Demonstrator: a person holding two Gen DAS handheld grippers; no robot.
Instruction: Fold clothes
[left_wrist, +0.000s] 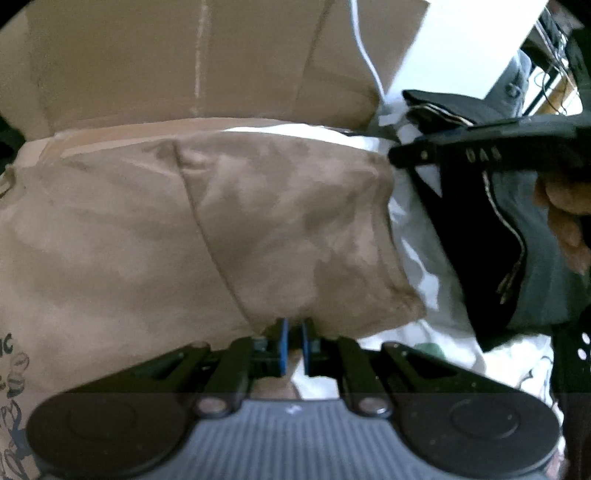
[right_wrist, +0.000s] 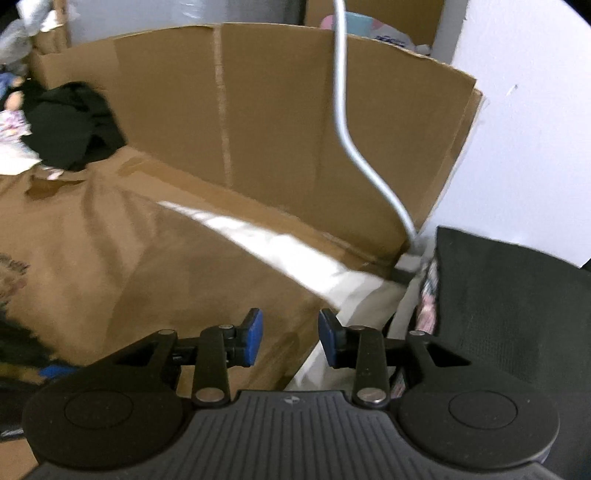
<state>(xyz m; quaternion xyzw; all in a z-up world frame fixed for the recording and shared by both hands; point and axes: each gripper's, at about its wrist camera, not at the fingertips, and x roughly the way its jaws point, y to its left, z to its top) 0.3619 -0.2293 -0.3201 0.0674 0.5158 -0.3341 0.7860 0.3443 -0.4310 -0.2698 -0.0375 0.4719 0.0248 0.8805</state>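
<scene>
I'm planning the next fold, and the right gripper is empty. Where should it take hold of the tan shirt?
Probably at the free hem edge of the tan shirt, coming from the right over the white sheet: that edge lies flat and exposed beside the right gripper.

Your left wrist cam sits right behind its fingers (left_wrist: 284, 343), pitched steeply down and very close to the tan garment (left_wrist: 184, 229), which fills most of the frame. Your other gripper (left_wrist: 480, 151) cuts in at its right edge. Your right wrist cam also looks down past its own fingers (right_wrist: 253, 338), but from farther back, so you get a wider view. Both views share the tan garment, the cardboard box wall (right_wrist: 277, 122) behind it, the white cable (right_wrist: 343, 110) and the white sheet (right_wrist: 295, 254).
</scene>
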